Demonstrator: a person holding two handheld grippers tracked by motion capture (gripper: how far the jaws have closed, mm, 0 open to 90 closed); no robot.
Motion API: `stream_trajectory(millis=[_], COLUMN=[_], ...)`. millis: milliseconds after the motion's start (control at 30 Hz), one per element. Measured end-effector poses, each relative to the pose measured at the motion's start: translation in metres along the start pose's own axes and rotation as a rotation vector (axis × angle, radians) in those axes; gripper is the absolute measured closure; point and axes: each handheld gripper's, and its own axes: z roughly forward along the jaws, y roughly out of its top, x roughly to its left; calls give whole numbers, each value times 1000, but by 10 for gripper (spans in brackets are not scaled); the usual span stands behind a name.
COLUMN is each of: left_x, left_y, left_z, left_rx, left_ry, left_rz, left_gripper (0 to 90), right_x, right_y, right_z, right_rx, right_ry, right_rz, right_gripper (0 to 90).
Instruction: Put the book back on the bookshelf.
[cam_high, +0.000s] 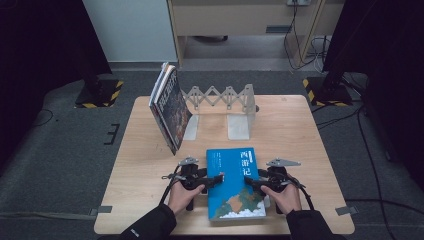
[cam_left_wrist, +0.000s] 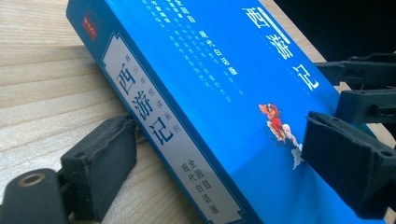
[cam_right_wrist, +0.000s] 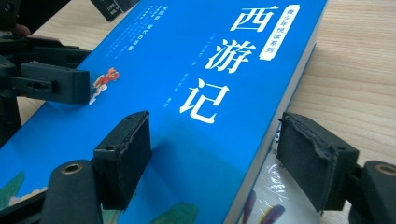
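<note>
Hand-held gripper (cam_high: 218, 180) pair over pale wooden table (cam_high: 135, 165), grey carpet (cam_high: 55, 150) around.

The book (cam_high: 235, 182) has a bright blue cover with white characters, a small red-and-white figure, and green-brown land over white clouds along its bottom edge. Its spine (cam_left_wrist: 168, 135) carries a pale grey panel with blue characters and a red mark at the top. The table (cam_high: 300, 135) is light wood grain. Both claws (cam_high: 220, 181) (cam_high: 250, 184) are black. The standing book (cam_high: 170, 107) is dark and mottled. The rack (cam_high: 225, 97) is pale grey.
</note>
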Motion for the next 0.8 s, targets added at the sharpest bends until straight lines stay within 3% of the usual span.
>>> stream_trajectory(millis=[300,533,800], left_x=[3,5,4], left_y=[-1,1,3], left_z=[2,2,5], left_rx=[-17,-16,5], left_ry=[-23,-46,-79], left_rz=[8,-25,-10], left_gripper=[87,86,0], right_x=[1,0,0], right_y=[-1,-2,-2], right_z=[2,3,4], right_rx=[-4,-8,-5], right_ry=[11,19,21], right_rz=[12,36,48], right_gripper=[256,252,249])
